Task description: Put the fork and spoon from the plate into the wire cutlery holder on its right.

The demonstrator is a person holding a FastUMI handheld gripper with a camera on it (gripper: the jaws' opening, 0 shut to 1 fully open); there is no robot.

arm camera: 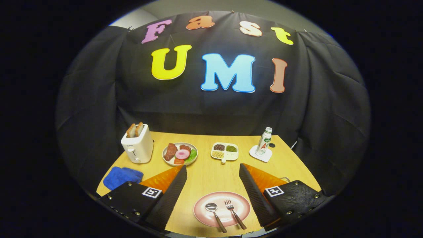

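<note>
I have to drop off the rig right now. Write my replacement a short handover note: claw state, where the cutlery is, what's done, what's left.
Claw: open, fingers spread wide, holding nothing, poised above the wooden table.
Pink plate: on the table between the fingers, near their base.
Spoon and fork: both lying side by side on the plate, spoon left of fork.
Wire cutlery holder: I can't make it out from here.
Done: nothing moved yet.
Left: pick up fork and spoon, place each in the holder.
</note>
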